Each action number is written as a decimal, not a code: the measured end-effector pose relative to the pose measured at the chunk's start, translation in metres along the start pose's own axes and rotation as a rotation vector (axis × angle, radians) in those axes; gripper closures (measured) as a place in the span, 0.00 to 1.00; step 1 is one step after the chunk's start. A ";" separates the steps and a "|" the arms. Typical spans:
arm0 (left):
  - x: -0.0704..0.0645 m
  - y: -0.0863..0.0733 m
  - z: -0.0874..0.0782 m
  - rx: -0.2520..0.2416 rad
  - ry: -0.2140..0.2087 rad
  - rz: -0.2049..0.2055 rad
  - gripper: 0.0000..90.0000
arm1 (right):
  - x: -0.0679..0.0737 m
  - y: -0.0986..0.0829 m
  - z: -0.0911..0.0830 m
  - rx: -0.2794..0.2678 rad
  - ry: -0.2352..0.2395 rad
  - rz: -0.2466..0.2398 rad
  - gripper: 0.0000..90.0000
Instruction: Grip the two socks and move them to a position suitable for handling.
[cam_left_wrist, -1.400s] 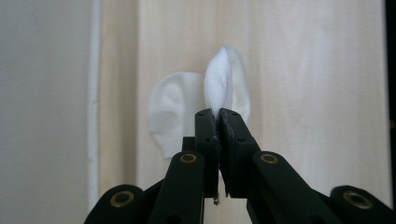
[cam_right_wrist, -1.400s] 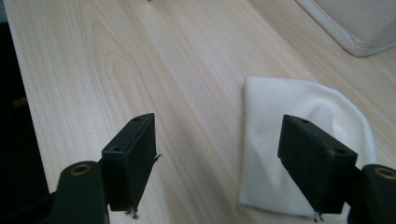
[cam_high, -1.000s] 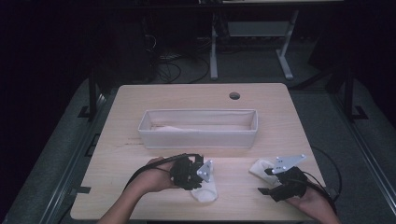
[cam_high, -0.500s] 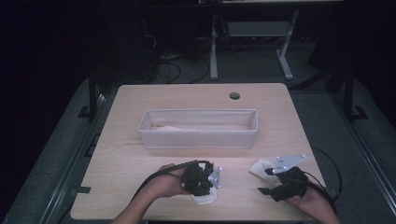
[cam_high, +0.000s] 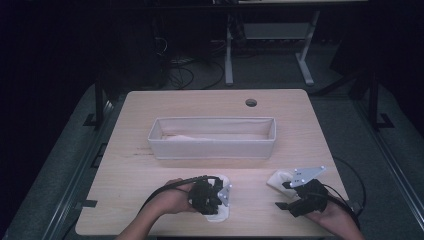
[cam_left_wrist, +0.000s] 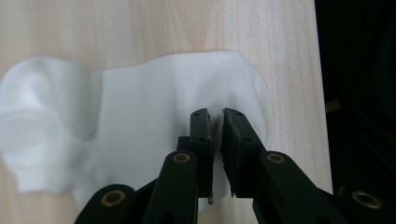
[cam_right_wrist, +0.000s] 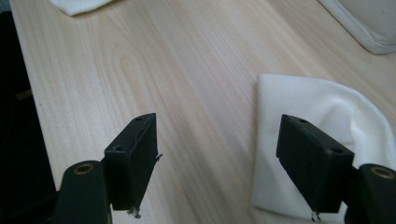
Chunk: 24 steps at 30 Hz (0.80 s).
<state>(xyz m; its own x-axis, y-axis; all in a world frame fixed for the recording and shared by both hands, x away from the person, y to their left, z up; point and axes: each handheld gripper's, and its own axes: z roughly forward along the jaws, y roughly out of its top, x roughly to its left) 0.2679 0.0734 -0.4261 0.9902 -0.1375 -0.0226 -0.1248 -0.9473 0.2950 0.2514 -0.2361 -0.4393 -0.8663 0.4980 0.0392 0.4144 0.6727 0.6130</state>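
left tongs (cam_left_wrist: 215, 116) pinching a white sock (cam_left_wrist: 140, 107) lying near the tabletop's (cam_high: 150, 105) front edge | right tongs (cam_right_wrist: 224, 163) hovering spread beside another sock (cam_right_wrist: 317, 112) near the front right corner

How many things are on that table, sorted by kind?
White socks: 2, one under the left gripper, one by the right gripper
Fabric bins: 1
Handheld grippers: 2
Total: 5
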 end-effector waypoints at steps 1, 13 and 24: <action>0.001 -0.003 -0.003 -0.015 0.004 -0.009 0.91 | 0.001 0.001 0.001 0.005 0.005 -0.002 0.34; -0.006 -0.024 -0.024 -0.086 0.053 -0.066 0.87 | 0.009 0.037 0.008 0.042 0.090 -0.080 0.58; -0.016 -0.033 -0.028 -0.157 0.065 -0.101 0.85 | 0.010 0.090 0.023 0.108 0.167 -0.150 0.79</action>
<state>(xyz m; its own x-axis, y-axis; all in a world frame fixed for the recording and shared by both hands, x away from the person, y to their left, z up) 0.2579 0.1149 -0.4087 0.9998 -0.0207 0.0004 -0.0188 -0.8979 0.4398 0.2862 -0.1574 -0.4018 -0.9508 0.2965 0.0897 0.2971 0.7912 0.5344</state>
